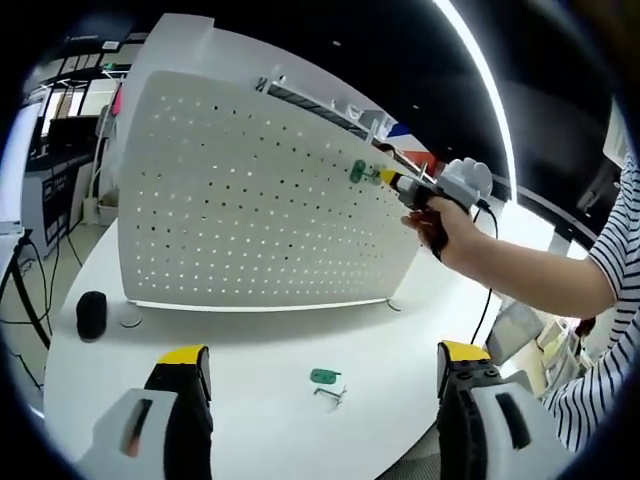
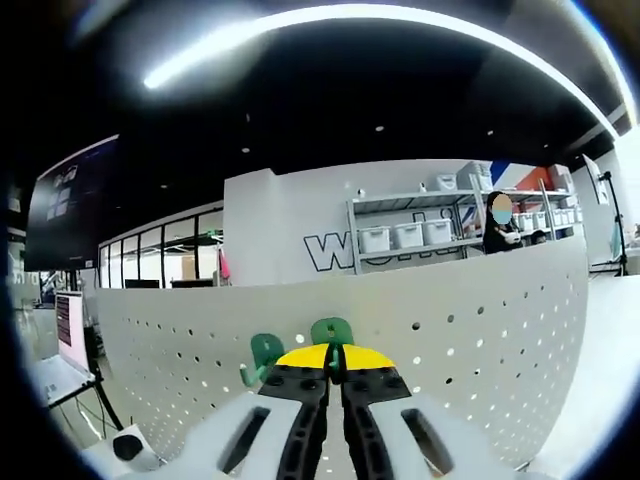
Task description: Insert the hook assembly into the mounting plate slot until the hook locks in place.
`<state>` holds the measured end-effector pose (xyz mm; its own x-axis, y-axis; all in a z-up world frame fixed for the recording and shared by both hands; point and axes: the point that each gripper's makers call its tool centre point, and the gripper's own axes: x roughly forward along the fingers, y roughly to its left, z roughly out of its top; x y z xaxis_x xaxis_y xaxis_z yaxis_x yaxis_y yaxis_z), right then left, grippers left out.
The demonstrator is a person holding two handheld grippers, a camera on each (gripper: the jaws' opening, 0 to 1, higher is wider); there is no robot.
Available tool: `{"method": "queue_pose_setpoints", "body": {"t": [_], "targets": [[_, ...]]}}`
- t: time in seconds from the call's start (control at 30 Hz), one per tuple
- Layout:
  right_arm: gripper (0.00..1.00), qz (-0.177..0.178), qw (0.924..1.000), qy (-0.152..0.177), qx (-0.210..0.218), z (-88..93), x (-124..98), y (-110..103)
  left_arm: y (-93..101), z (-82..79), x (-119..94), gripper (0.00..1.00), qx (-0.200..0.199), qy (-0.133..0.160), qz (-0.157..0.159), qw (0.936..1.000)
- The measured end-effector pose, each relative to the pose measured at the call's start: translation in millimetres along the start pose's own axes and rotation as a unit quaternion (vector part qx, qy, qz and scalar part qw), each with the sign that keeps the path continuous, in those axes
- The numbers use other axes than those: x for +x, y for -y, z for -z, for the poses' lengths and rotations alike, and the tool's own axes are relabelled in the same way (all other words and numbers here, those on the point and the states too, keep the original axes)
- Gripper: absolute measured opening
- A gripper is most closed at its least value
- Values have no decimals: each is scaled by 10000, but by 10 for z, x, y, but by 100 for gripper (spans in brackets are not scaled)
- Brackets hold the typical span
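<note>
While held against the upper right part of the white pegboard (image 1: 260, 190), green hook (image 1: 357, 171) seen clamped in the right hand-held gripper (image 1: 400, 183), jaws clenched on it with yellow tips pressed together. Same hook (image 2: 331, 331) noted at the jaw tips in the right gripper view, with a second green hook (image 2: 265, 351) just beside it, apparently seated in the board already. Left hand-held gripper (image 1: 325, 365) released, jaws wide apart, hovering low over the white desk (image 1: 250, 340). Spare green hook (image 1: 326, 378) lying loose on the desk between those jaws, near the front edge. Risks judged: prongs missing the holes through tilt; hook slipping in the jaws; freestanding board shoved backward, nothing bracing it. Open room ample in front of the board; black cylindrical object (image 1: 91, 315) well apart at the left. Top edge of the board close to the working point.
</note>
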<state>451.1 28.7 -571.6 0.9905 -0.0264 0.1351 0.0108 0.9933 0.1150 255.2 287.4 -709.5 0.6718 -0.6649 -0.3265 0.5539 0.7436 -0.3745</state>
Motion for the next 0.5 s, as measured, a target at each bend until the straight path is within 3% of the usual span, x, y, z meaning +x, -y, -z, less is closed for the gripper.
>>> {"method": "queue_pose_setpoints", "body": {"t": [0.5], "targets": [[0,113,9999,23,-59,79,23,22,-43,33,-10,95,-17,-46,-47,10000]]}}
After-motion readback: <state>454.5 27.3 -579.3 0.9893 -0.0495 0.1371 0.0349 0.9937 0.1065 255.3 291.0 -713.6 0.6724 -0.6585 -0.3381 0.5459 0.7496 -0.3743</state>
